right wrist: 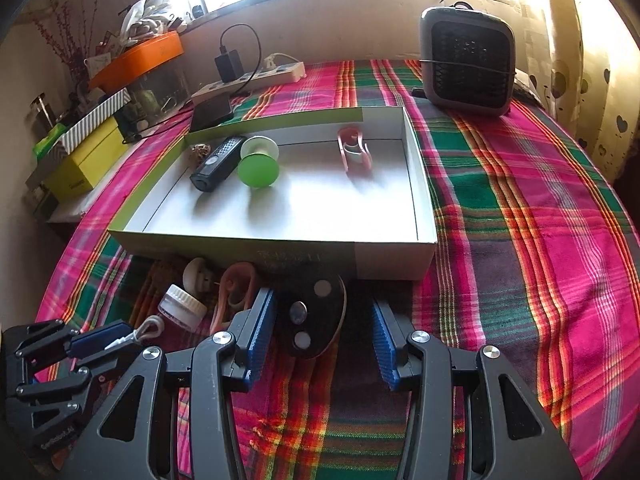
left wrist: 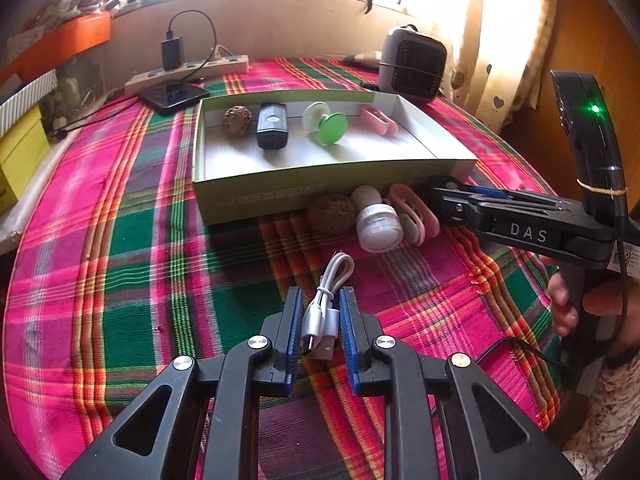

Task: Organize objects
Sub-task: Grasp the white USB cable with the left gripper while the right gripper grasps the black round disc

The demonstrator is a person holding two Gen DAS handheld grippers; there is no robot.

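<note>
My left gripper (left wrist: 320,300) is shut on a coiled white USB cable (left wrist: 322,312) just above the plaid cloth; it also shows in the right wrist view (right wrist: 100,342). My right gripper (right wrist: 324,316) is open around a black oval device (right wrist: 312,316) with three round buttons, lying by the box's front wall. It reaches in from the right in the left wrist view (left wrist: 444,196). An open shallow cardboard box (left wrist: 320,184) holds a brown ball (left wrist: 237,121), a black remote (left wrist: 272,126), a green-and-white spool (left wrist: 326,122) and a pink clip (left wrist: 380,119).
In front of the box lie a second brown ball (left wrist: 331,213), a small white jar (left wrist: 378,226), a white knob (right wrist: 197,276) and pink clips (left wrist: 412,214). A grey heater (right wrist: 468,60), a power strip (right wrist: 256,76), a phone (left wrist: 174,95) and stacked boxes (right wrist: 88,160) stand behind and left.
</note>
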